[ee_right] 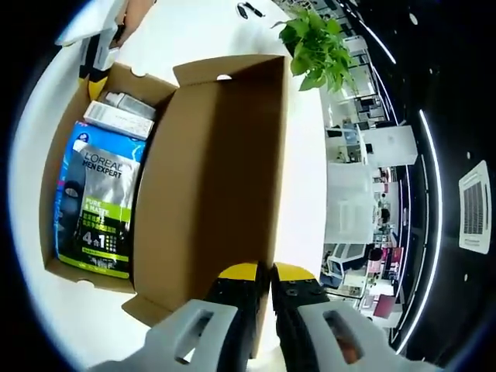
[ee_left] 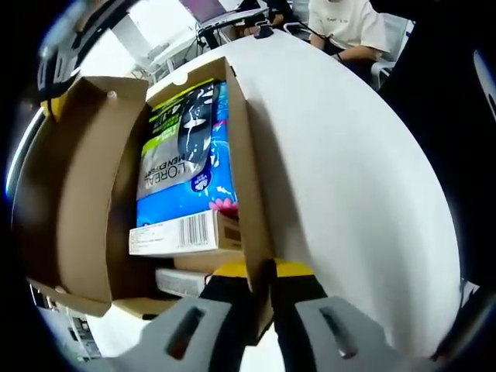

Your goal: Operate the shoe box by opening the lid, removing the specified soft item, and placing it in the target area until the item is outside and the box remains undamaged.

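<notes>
Two grippers hold an already opened shoe box (ee_right: 167, 186) on a white table (ee_left: 356, 170), one at each side. Its lid (ee_right: 221, 178) lies folded back and flat, so the first step of the task looks done. The removal has not begun: the blue and silver L'Oreal Men Expert pack (ee_right: 97, 205), apparently the soft item, lies inside the box, filling most of its floor.

In the left gripper view, the left gripper (ee_left: 261, 283) rises at 6 o'clock with its yellow-tipped jaws pressed nearly together on the box's side wall (ee_left: 246, 170), the cardboard edge running between them. The pack (ee_left: 186, 163) sits at about 10 o'clock from those tips, with a barcoded carton (ee_left: 182, 232) and a smaller white box (ee_left: 180, 280) lying near them.

In the right gripper view, the right gripper (ee_right: 267, 283) at 6 o'clock has its jaws drawn close on the free edge of the lid, pinning it open. The left gripper (ee_right: 94, 62) appears at 11 o'clock, at the far end of the box, beside two small white cartons (ee_right: 120, 115). A potted plant (ee_right: 318, 48) stands on the table at 1 o'clock.

What remains, by the look of it: one gripper must release the cardboard, take the pack, lift it clear and set it on the table. The box appears undamaged.
</notes>
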